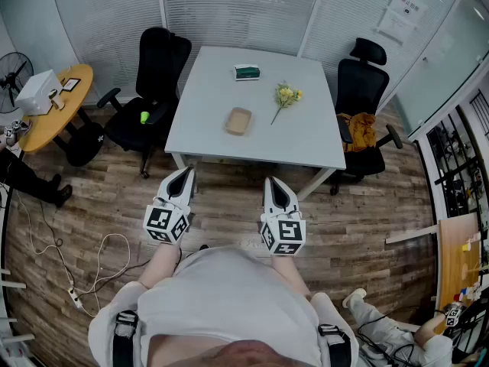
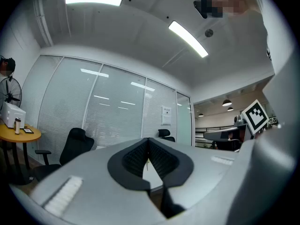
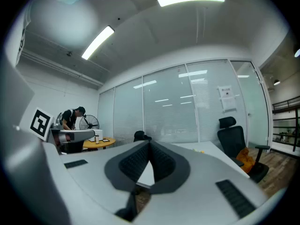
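Head view: holding left gripper [image 1: 186,173] and right gripper [image 1: 272,183] side by side above wooden plank floor [image 1: 229,205], both just short of near edge of white rectangular table [image 1: 306,140] and touching nothing. On table: shallow tan tray [image 1: 238,120] near the middle, yellow flower sprig [image 1: 286,96] to its right and apart from it, green-and-white box [image 1: 247,72] near the far edge. All three well apart from both grippers.

Left gripper view: left gripper [image 2: 148,146] with jaws closed together, ribbed black pads meeting at the tips, nothing clamped. Sliver of white table top past them.

Right gripper view: right gripper [image 3: 150,145] likewise with jaws pressed together and empty, pointing at the table. Black office chair [image 3: 232,139] off to the right.
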Demonstrator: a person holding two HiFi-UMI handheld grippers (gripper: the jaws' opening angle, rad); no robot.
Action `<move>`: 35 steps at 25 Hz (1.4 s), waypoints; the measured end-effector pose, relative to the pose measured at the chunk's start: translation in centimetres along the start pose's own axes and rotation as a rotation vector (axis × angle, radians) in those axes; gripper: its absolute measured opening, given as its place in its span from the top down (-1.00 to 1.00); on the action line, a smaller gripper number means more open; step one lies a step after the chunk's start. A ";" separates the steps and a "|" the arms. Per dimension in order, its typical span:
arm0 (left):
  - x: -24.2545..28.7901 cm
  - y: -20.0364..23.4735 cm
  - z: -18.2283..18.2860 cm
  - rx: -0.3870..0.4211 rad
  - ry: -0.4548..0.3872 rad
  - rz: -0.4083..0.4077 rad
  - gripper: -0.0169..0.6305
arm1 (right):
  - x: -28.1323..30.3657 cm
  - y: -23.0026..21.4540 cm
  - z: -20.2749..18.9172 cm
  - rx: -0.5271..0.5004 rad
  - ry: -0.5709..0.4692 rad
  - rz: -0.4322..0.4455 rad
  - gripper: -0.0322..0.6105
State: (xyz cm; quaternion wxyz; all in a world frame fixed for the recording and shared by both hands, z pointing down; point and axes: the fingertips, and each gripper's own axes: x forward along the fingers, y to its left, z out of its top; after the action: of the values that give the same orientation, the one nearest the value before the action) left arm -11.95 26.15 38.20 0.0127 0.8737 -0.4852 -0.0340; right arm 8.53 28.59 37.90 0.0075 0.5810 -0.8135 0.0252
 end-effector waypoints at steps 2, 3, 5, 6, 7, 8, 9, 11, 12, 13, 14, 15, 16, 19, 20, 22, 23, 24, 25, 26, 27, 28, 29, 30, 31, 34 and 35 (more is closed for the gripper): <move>0.5 0.0 0.0 0.000 0.001 -0.001 0.91 | 0.3 -0.3 0.1 -0.001 0.000 0.002 0.88; 0.7 0.0 0.0 0.000 0.002 -0.001 0.91 | 0.3 -0.4 0.1 0.000 0.000 0.003 0.88; 1.0 -0.2 -0.1 0.000 0.004 0.000 0.91 | 0.4 -0.6 0.0 0.002 0.001 0.009 0.88; 1.1 -0.3 -0.2 0.000 0.005 0.001 0.91 | 0.4 -0.8 0.0 0.002 0.000 0.013 0.88; 1.2 -0.4 -0.2 0.001 0.005 0.001 0.91 | 0.4 -0.9 0.0 0.001 -0.001 0.016 0.88; 1.3 -0.6 -0.2 0.001 0.006 0.002 0.91 | 0.5 -1.0 0.1 0.000 -0.002 0.019 0.88; 1.3 -0.7 -0.2 0.002 0.005 0.002 0.91 | 0.5 -1.1 0.1 -0.001 -0.002 0.020 0.88; 1.4 -0.8 -0.2 0.002 0.006 0.004 0.91 | 0.6 -1.3 0.1 0.001 -0.002 0.023 0.88; 1.5 -0.8 -0.3 0.002 0.008 0.005 0.91 | 0.8 -1.4 0.1 0.003 -0.001 0.025 0.88; 1.6 -0.9 -0.4 0.001 0.010 0.007 0.91 | 0.9 -1.6 0.1 0.006 0.000 0.027 0.88; 1.8 -0.9 -0.5 0.001 0.013 0.010 0.91 | 1.0 -1.8 0.0 0.008 0.001 0.030 0.88; 2.0 -1.0 -0.7 0.000 0.016 0.013 0.91 | 1.0 -2.0 -0.1 0.011 0.001 0.032 0.88; 2.1 -1.2 -0.9 0.000 0.019 0.016 0.91 | 1.1 -2.3 -0.2 0.012 0.000 0.034 0.88; 2.7 -1.7 -1.2 -0.002 0.025 0.030 0.91 | 1.1 -3.4 -0.3 0.009 -0.006 0.035 0.88; 2.9 -1.8 -1.3 -0.002 0.026 0.036 0.91 | 1.2 -3.7 -0.3 0.005 -0.006 0.038 0.87; 3.2 -1.9 -1.5 -0.003 0.027 0.047 0.91 | 1.4 -4.2 -0.5 -0.005 -0.003 0.048 0.87; 3.3 -2.0 -1.6 -0.003 0.027 0.051 0.91 | 1.5 -4.4 -0.6 -0.009 -0.001 0.053 0.88; 3.5 -2.0 -1.8 -0.003 0.028 0.053 0.91 | 1.7 -4.6 -0.7 -0.012 0.001 0.056 0.87; 3.6 -2.0 -1.9 -0.004 0.030 0.054 0.91 | 1.9 -4.7 -0.9 -0.014 0.003 0.058 0.88; 3.8 -1.9 -2.1 -0.004 0.033 0.055 0.91 | 2.2 -4.8 -1.0 -0.014 0.005 0.059 0.87; 4.0 -1.8 -2.4 -0.006 0.038 0.055 0.91 | 2.4 -4.9 -1.2 -0.014 0.007 0.060 0.87; 4.3 -1.7 -2.7 -0.008 0.043 0.055 0.91 | 2.8 -5.1 -1.4 -0.014 0.009 0.062 0.87; 4.7 -1.5 -2.9 -0.011 0.046 0.055 0.91 | 3.2 -5.2 -1.5 -0.017 0.011 0.063 0.87; 5.2 -1.1 -3.1 -0.015 0.049 0.055 0.91 | 3.8 -5.3 -1.7 -0.020 0.013 0.066 0.87; 5.8 -0.8 -3.3 -0.018 0.050 0.055 0.91 | 4.4 -5.5 -1.8 -0.021 0.015 0.067 0.87; 7.9 0.8 -3.7 -0.018 0.047 0.044 0.91 | 6.9 -5.9 -2.2 -0.020 0.018 0.064 0.87; 8.8 1.6 -4.0 -0.019 0.047 0.040 0.91 | 7.9 -6.0 -2.3 -0.021 0.019 0.060 0.87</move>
State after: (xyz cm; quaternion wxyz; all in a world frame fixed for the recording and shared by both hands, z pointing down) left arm -8.38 17.86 41.82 0.0331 0.8642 -0.5017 -0.0179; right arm 11.61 19.34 40.73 0.0206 0.5558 -0.8307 0.0222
